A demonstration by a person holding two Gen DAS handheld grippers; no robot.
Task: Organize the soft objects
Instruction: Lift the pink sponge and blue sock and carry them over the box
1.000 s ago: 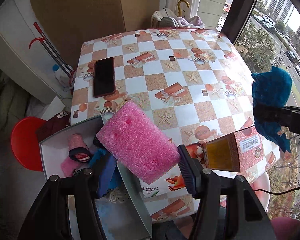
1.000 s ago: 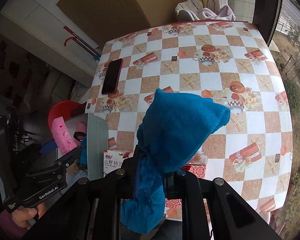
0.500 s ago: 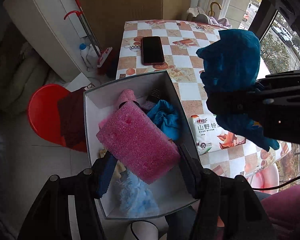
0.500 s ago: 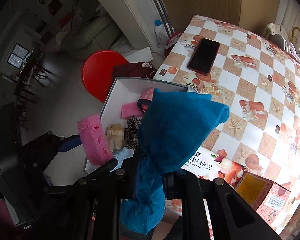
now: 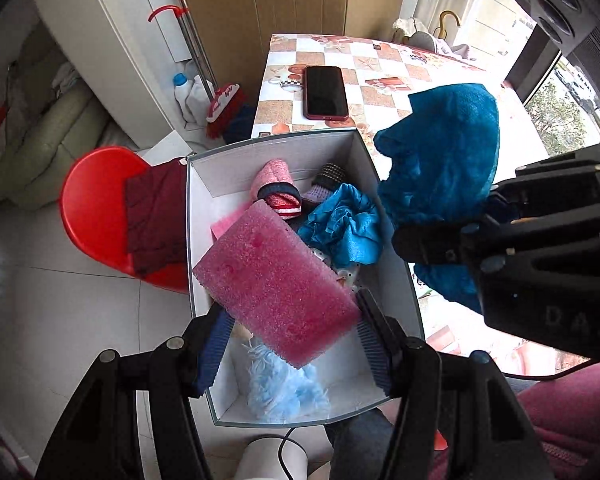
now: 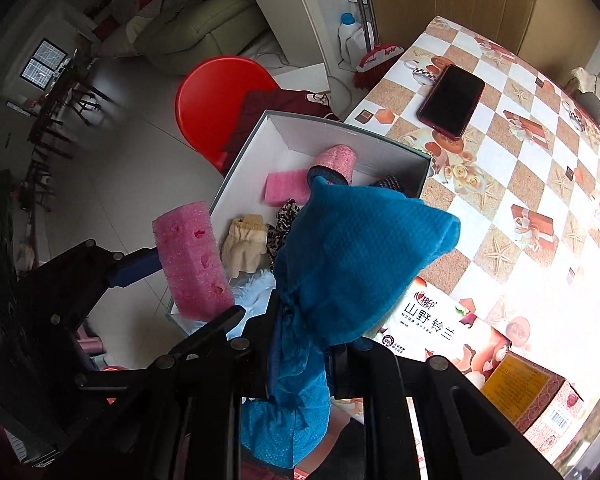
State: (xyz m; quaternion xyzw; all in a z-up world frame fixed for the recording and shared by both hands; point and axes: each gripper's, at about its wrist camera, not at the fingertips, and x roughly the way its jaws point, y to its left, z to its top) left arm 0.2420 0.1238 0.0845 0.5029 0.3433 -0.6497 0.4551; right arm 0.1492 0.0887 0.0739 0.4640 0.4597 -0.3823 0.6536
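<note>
Sponge (image 5: pixel 276 284), pink and block-shaped, sits clamped between the fingers of the left claw (image 5: pixel 292 340), its long axis slanting across the grip, and it hangs directly over the open white box (image 5: pixel 198 240) at the counter (image 5: pixel 384 76) edge. By my reading, that claw is the nearer one to the drop: the box lies straight below and ahead of it, already holding a pink roll, a blue cloth (image 5: pixel 342 228) and a pale blue fluffy piece. The right claw (image 6: pixel 300 356) is closed on a bunched teal towel (image 6: pixel 352 256), which hangs at the box's right wall, above the rim and slightly to the counter side, so it would need to shift left before letting go.
</note>
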